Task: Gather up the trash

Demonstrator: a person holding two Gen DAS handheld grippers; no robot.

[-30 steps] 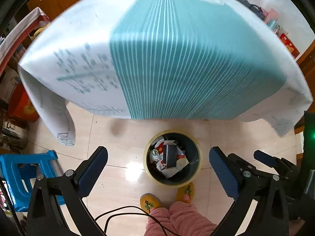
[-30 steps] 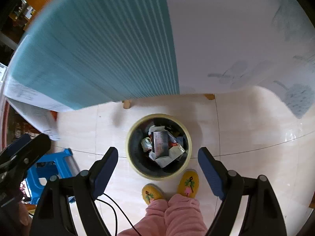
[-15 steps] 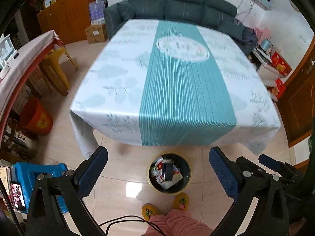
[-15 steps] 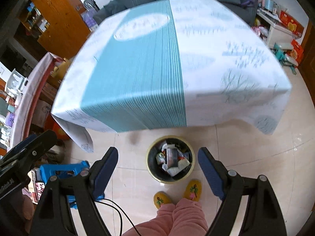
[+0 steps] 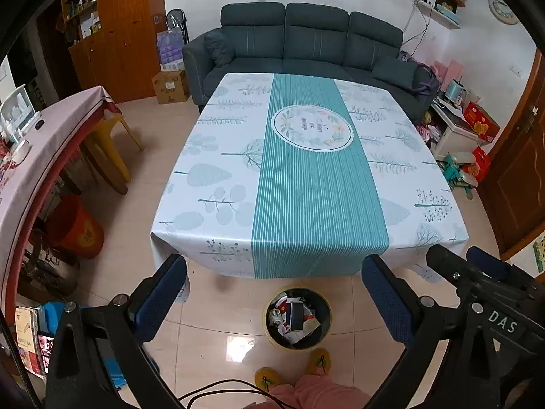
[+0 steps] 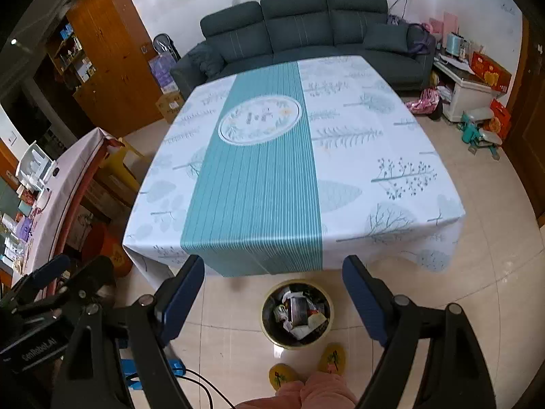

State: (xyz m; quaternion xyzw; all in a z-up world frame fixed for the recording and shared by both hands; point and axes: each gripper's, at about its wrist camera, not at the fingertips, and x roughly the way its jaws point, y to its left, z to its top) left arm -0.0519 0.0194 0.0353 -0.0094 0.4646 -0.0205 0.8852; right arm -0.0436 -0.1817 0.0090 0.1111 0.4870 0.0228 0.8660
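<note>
Left wrist: round bin [image 5: 297,320], crumpled trash [image 5: 295,317]

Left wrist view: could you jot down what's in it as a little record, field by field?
table: bare white and teal striped tablecloth, nothing on it
bin: round yellow-rimmed trash bin on the tiled floor by the table's near edge, holding paper and packaging scraps
left gripper: open, holding nothing
right gripper: open, holding nothing
person: pink trouser legs and yellow slippers just behind the bin
background: dark grey three-seat sofa beyond the table
</note>
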